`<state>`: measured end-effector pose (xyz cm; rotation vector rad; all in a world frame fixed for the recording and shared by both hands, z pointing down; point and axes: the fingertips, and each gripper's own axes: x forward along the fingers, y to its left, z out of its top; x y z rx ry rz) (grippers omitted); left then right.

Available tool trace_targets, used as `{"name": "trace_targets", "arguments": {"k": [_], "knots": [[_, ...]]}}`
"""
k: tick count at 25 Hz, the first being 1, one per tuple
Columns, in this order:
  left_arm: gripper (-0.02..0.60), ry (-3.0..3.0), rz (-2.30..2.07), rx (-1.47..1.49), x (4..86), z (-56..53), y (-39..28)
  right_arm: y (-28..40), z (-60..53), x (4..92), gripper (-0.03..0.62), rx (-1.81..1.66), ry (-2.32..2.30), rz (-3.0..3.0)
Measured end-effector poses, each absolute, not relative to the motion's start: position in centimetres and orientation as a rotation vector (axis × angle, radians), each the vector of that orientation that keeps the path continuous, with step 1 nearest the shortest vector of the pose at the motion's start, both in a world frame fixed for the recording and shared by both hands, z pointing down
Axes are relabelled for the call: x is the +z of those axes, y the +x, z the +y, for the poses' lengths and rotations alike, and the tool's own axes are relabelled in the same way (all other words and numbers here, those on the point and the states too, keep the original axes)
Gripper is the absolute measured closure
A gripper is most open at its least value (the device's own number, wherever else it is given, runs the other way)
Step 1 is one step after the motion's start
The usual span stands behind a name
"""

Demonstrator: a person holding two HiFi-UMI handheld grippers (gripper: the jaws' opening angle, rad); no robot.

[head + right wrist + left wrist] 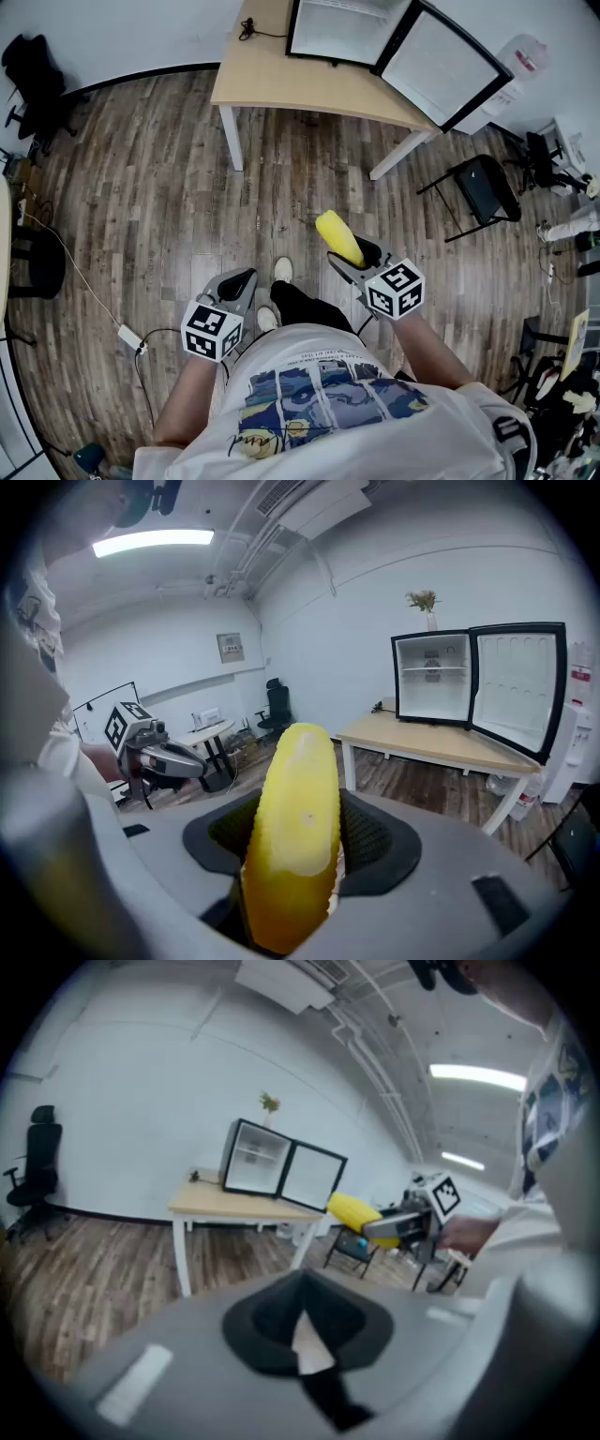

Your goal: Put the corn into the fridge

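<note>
A yellow corn cob (337, 236) is clamped lengthwise in my right gripper (349, 255), which is shut on it; its tip juts out past the pads (375, 841). In the right gripper view the corn (295, 827) fills the middle. Further ahead, the small black fridge (337, 33) stands on a light wooden table (281, 84) with its door (448, 66) swung open to the right and its white shelves (431, 672) bare. My left gripper (240, 281) hangs low at my left, shut with nothing in it (302, 1312). The left gripper view also shows the corn (352, 1209).
A black folding chair (483, 187) stands right of the table. A black office chair (33, 66) is at the far left wall. A white power strip and cable (129, 337) lie on the wooden floor at my left. More furniture crowds the right edge.
</note>
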<state>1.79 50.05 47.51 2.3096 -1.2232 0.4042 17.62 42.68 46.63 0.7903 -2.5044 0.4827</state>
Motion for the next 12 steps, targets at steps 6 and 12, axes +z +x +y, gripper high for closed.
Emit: {"name": "trace_targets", "arguments": {"k": [6,12], "knots": [[0.572,2.382,-1.165,0.477,46.7,43.5,2.9,16.8,36.0,47.4,0.347,0.487,0.792,-2.518],[0.572,2.390,-1.158,0.611,46.3,34.9,0.8,15.5,27.5,47.5,0.347,0.488,0.815,-2.549]]}}
